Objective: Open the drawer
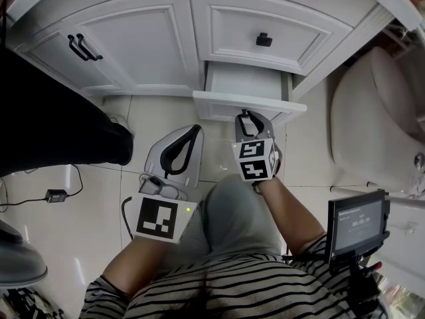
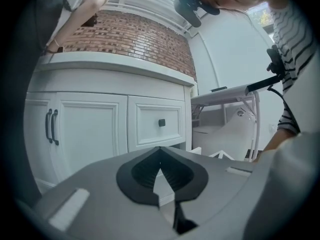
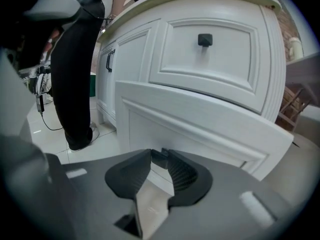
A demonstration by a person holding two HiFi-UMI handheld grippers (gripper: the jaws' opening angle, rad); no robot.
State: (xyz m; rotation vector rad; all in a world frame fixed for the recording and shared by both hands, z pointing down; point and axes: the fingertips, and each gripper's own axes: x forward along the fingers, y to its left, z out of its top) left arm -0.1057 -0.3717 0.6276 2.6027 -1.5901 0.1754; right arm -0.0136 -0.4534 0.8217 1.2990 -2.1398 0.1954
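Note:
The white vanity's lower drawer (image 1: 249,105) stands pulled partway out, and its pale inside shows under the upper drawer (image 1: 265,28). My right gripper (image 1: 247,116) is at the middle of the drawer's front. In the right gripper view, the right gripper (image 3: 160,156) is shut on the small dark knob (image 3: 159,158) of the lower drawer front (image 3: 200,124). The upper drawer (image 3: 210,54) is closed, with its black knob (image 3: 204,39) free. My left gripper (image 1: 194,130) hangs to the left over the floor tiles. The left gripper (image 2: 160,148) is shut on nothing and faces the cabinet.
Left of the drawers are cabinet doors with black bar handles (image 1: 85,47). A person's dark trouser leg (image 1: 60,125) stands at the left on the tiled floor, near a cable and adapter (image 1: 56,195). A toilet (image 1: 372,118) is at the right, and a small mounted screen (image 1: 357,224) is at the lower right.

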